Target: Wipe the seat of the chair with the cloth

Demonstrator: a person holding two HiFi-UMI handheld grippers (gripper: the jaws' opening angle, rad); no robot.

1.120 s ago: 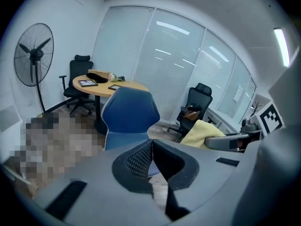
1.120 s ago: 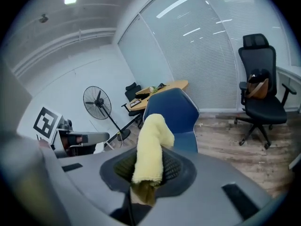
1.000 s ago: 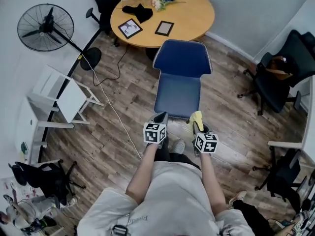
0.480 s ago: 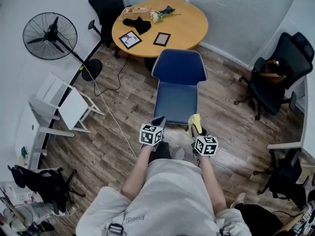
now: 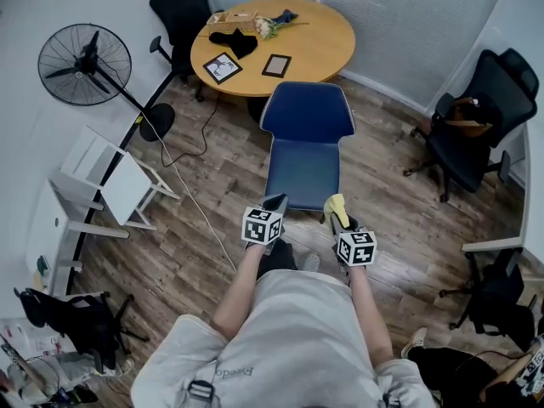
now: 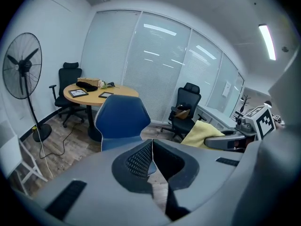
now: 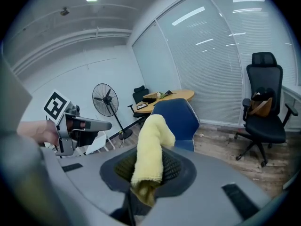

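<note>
Chair (image 5: 304, 170) just ahead of L claw (image 5: 275, 202) & R claw (image 5: 339, 219) (cloth (image 5: 337, 202) in it), table (image 5: 327, 32) behind chair, fan (image 5: 83, 63) far left.

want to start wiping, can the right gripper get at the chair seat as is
Probably yes: the right gripper, shut on the yellow cloth, sits near the front edge of the bare seat.

You have no words or numbers here that can be read. Your light grey shirt (image 5: 289, 338) carries a short line of pale lettering, upside down in the head view and too small to make out. The white cube with black square code markers (image 5: 262, 226) on your left gripper (image 5: 274, 201) shows only patterns, no characters. The same goes for the matching marker cube (image 5: 356, 247) on your right gripper (image 5: 337, 212). On the round wooden table (image 5: 331, 36), the dark-framed picture (image 5: 222, 67) and the smaller dark frame (image 5: 278, 65) beside it show nothing legible.
</note>
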